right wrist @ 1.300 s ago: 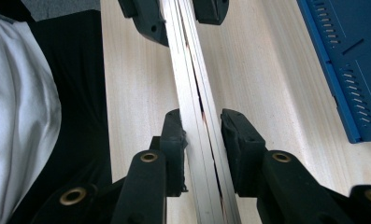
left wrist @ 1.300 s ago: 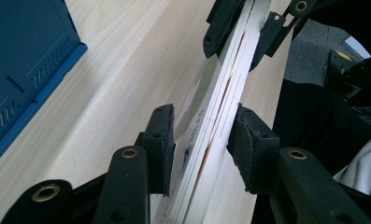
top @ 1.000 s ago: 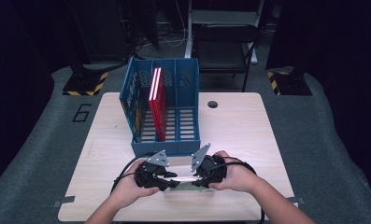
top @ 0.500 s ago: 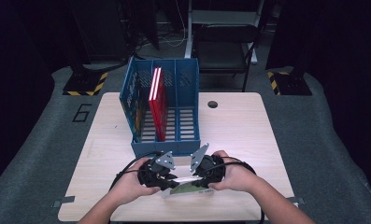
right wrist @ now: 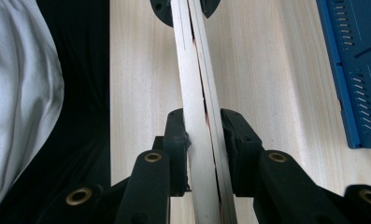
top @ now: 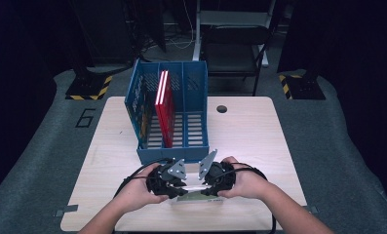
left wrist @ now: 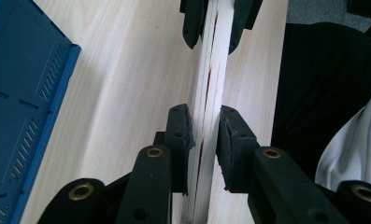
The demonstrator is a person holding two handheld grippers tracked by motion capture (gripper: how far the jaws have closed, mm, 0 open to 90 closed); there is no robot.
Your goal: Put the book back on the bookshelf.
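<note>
**Stuff sitting around the desk**

So there's a light wood table (top: 249, 126) with a round cable hole (top: 222, 108) near its back edge. On it stands a blue file rack (top: 193, 87) with three slots and slatted floors. A red book (top: 163, 105) stands upright in the middle-left slot, leaning against a divider, and something with a colourful cover is tucked in the leftmost slot. The floor is grey carpet with a "6" (top: 85, 117) marked to the left of the table. Two black bases with yellow-black hazard stripes (top: 89, 90) flank the scene, and a dark chair (top: 232, 48) sits behind the table.
</note>
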